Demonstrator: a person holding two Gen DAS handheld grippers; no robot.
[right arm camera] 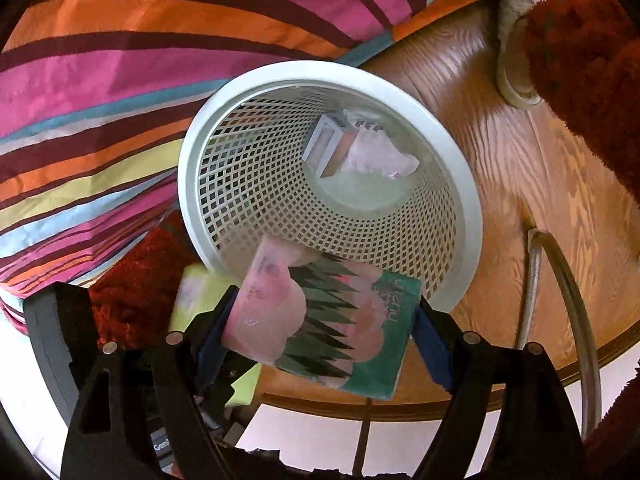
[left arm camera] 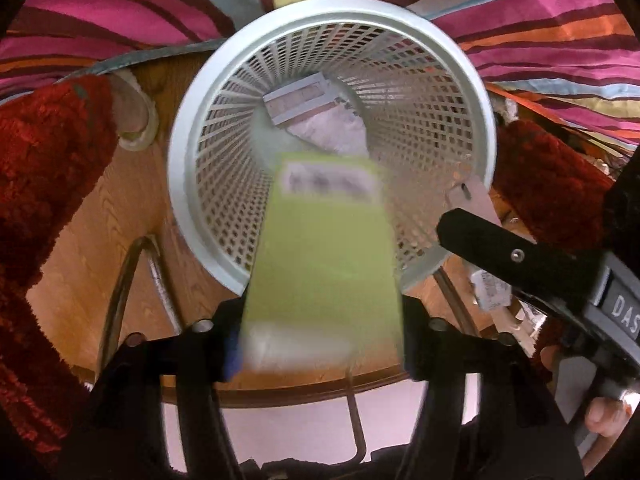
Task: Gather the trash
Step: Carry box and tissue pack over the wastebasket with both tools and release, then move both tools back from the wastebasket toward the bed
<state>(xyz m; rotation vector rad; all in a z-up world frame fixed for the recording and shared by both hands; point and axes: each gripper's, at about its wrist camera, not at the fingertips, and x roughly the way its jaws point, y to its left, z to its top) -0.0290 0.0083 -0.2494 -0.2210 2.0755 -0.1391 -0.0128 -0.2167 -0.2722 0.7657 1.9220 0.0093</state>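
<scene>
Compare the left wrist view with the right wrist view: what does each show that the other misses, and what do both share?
Left wrist only: the blurred green box seen whole between the left gripper fingers, apparently already released, and the right gripper's handle in a hand.

Right wrist only: the pink-and-green packet between the right gripper pads, which appear to press on it.

Both: the white basket on the wooden floor, a small carton and crumpled paper at its bottom, the striped fabric and the red rug.
</scene>
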